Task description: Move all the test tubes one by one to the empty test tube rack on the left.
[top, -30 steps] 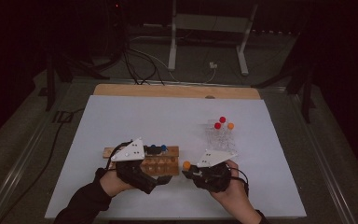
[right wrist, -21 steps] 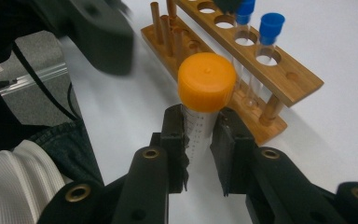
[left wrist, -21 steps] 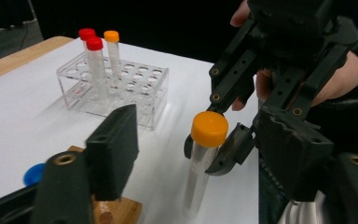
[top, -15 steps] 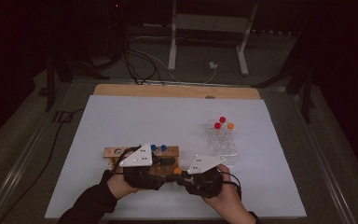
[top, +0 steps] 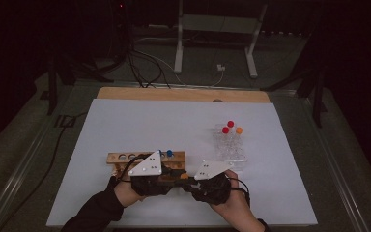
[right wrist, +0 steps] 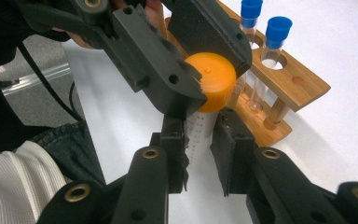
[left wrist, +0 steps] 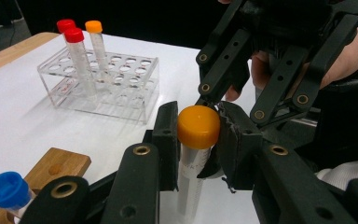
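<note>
A clear test tube (right wrist: 198, 127) with an orange cap (left wrist: 198, 126) stands held between my two grippers at the table's front centre (top: 184, 176). My right gripper (right wrist: 200, 149) is shut on the tube's body, below the cap. My left gripper (left wrist: 196, 140) comes in from the left; its jaws have just been closing with the cap between them, and both pads now press on the cap's sides. In the right gripper view the left gripper's fingers (right wrist: 168, 79) clamp the cap from the upper left.
A wooden tube rack (top: 125, 158) with two blue-capped tubes (top: 169, 153) stands just behind the left gripper. A clear plastic rack (top: 229, 147) with two red-capped tubes (top: 230, 123) and one orange-capped tube (top: 239, 130) sits at the right. The white sheet (top: 149, 121) covers the table.
The left gripper has moved right to meet the right gripper, and its jaws have closed onto the orange cap. The right gripper shifted slightly left, still holding the tube.
</note>
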